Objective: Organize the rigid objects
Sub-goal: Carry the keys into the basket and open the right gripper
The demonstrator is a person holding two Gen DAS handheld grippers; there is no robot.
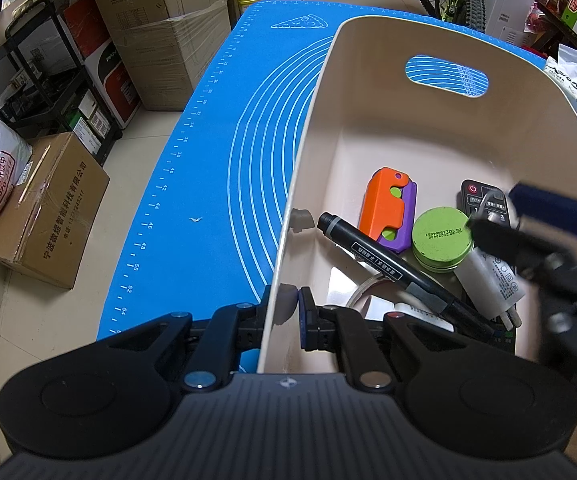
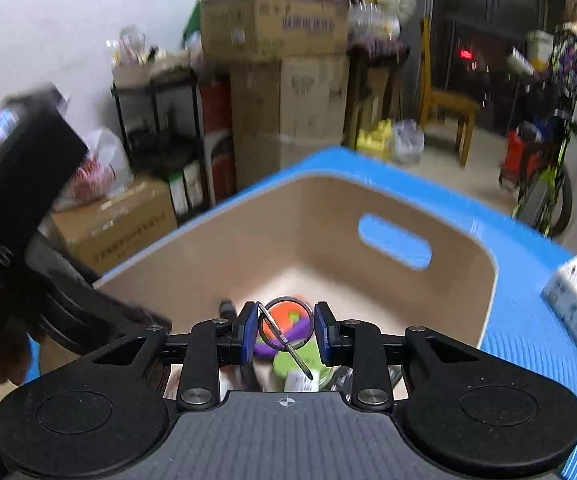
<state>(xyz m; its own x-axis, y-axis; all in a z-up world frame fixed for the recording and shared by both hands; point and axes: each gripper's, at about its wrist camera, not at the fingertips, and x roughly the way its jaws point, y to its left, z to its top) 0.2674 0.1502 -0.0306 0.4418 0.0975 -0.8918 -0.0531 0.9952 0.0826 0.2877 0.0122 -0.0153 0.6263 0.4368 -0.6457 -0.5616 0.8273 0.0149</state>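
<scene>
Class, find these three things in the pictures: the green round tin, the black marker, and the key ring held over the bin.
green round tin (image 1: 440,238), left wrist view, middle of its lid.
black marker (image 1: 384,266), left wrist view, labelled barrel.
key ring (image 2: 269,322), right wrist view, on the key's shaft inside the ring.

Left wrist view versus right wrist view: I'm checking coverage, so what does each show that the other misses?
Only the left wrist view shows the black marker, white charger, remote and the left gripper clamped on the bin wall. Only the right shows a key ring with key between the right gripper fingers. Both show the bin, orange-purple toy and green tin.
</scene>
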